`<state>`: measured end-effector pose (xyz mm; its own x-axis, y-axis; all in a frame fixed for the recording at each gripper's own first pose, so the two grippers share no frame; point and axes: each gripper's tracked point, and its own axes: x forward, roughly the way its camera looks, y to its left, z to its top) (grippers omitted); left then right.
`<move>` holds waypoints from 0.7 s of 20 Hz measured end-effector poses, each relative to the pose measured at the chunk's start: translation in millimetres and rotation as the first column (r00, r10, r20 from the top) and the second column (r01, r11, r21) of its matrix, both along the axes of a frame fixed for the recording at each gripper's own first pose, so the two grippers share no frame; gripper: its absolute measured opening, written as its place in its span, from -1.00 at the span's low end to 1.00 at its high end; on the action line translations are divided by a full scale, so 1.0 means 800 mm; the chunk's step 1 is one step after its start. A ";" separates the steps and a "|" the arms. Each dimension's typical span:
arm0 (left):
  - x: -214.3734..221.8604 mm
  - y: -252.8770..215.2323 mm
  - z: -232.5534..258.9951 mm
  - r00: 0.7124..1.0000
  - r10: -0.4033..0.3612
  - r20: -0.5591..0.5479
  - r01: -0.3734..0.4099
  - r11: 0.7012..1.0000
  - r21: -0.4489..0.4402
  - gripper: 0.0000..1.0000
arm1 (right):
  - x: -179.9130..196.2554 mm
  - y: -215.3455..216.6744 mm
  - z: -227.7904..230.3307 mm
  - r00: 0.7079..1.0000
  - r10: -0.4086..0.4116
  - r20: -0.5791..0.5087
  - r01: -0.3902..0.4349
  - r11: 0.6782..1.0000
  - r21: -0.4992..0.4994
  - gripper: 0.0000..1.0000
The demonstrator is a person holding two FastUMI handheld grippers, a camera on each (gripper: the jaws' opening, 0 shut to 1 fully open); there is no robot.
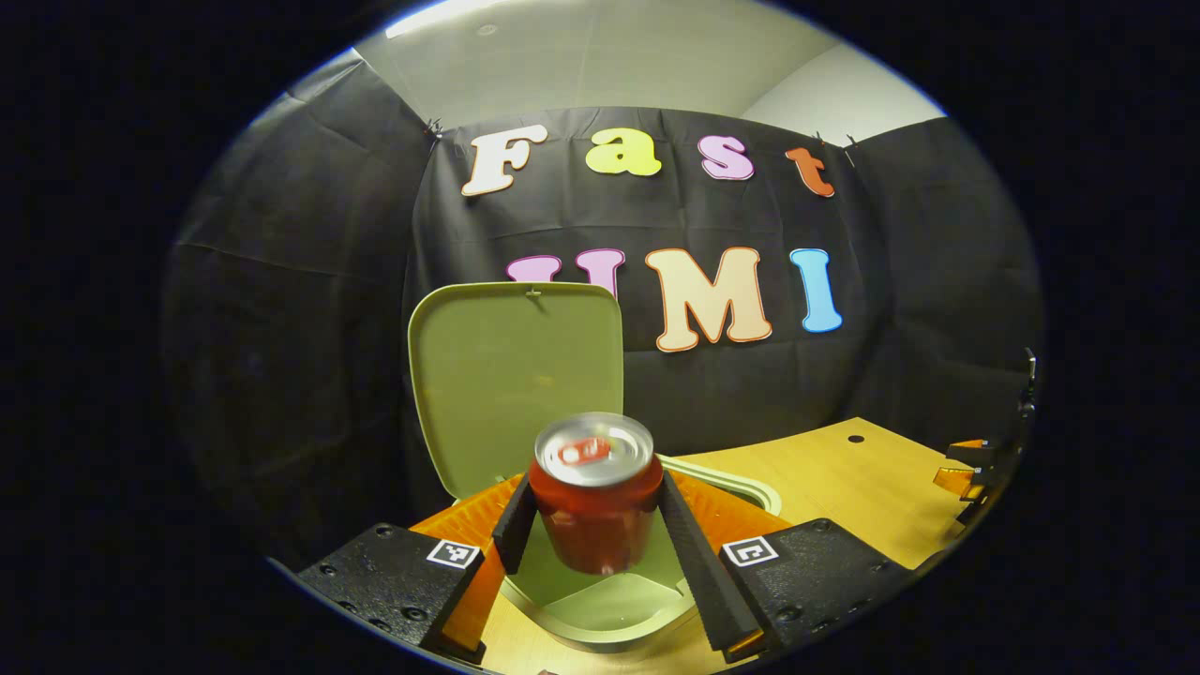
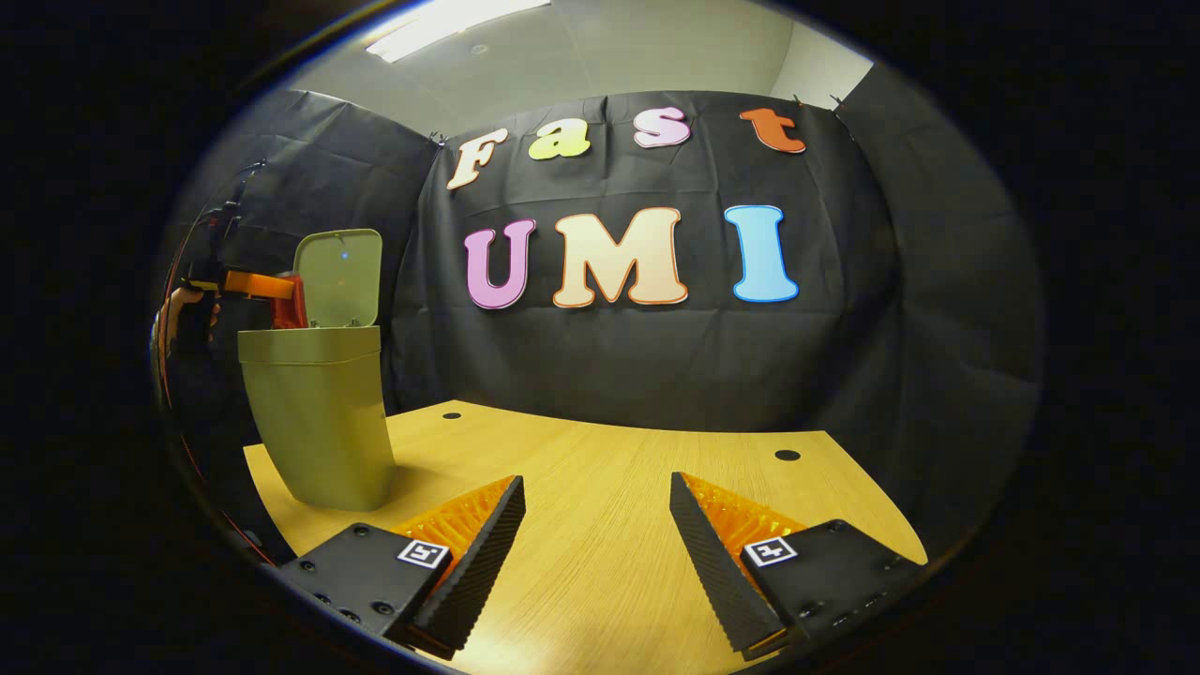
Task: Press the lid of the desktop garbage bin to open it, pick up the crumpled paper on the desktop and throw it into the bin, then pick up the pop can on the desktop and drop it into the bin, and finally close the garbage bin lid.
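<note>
We judge the task to be at its third step: the pop can point(image 1: 596, 487) is held over the open garbage bin point(image 1: 600, 609), and the crumpled paper is nowhere on the desktop we can see, so we take it to be inside already, though the bin's interior gives no clear sight of it.

In the left gripper view, starting at the left, the raised lid point(image 1: 517, 384) stands upright in the centre-left of the frame. Below it, at the lower centre, the left gripper point(image 1: 594, 511) is clamped on the can, one finger pressing each side of it, with the can upright and its silver top toward the camera. The bin's mouth lies directly beneath the can. At the far right edge of the frame the right gripper point(image 1: 970, 469) shows small, off over the wooden table point(image 1: 834, 478).

In the right gripper view, the bin point(image 2: 319, 422) stands at the left of the frame with its lid point(image 2: 338, 277) up; the left gripper point(image 2: 253, 283) reaches in level from the left edge, with a hand point(image 2: 183, 314) behind it, holding the can point(image 2: 292, 302) just above the rim. At the bottom centre the right gripper point(image 2: 597, 511) has its fingers spread wide and empty, low over the bare table point(image 2: 600, 450) and well apart from the bin.

The next move, as we read it, calls for the left fingers to part so the can drops straight in; after that, one gripper must push the lid down.
</note>
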<state>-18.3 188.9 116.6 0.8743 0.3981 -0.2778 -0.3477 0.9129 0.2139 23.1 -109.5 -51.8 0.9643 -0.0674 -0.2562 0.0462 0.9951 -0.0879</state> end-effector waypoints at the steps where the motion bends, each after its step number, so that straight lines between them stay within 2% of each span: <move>1: 0.001 0.000 0.003 1.000 -0.001 0.006 0.001 1.000 0.004 0.58 | 0.000 0.001 -0.002 1.000 0.005 -0.003 -0.005 1.000 -0.002 0.96; 7: 0.010 0.004 0.020 1.000 0.000 0.017 0.000 1.000 0.023 0.65 | 0.002 0.013 -0.006 0.999 0.030 -0.015 -0.030 1.000 -0.002 0.96; 9: 0.017 0.007 0.034 0.999 0.002 0.039 -0.002 1.000 0.014 0.68 | 0.003 0.017 -0.004 0.999 0.039 -0.011 -0.039 0.999 -0.003 1.00; 10: 0.019 0.010 0.042 0.999 0.008 0.052 -0.008 1.000 0.003 0.76 | 0.003 0.018 -0.003 0.999 0.043 -0.008 -0.043 0.999 -0.004 0.96; 14: 0.033 0.017 0.084 0.994 0.011 0.110 -0.010 1.000 -0.008 0.76 | 0.001 0.020 0.001 0.999 0.051 -0.006 -0.051 0.999 0.003 0.96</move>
<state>8.0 202.4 184.2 0.8954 0.4059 -0.1830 -0.3787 0.9104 0.1665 23.8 -93.3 -51.2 0.9649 -0.0175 -0.2621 -0.0050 0.9964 -0.0851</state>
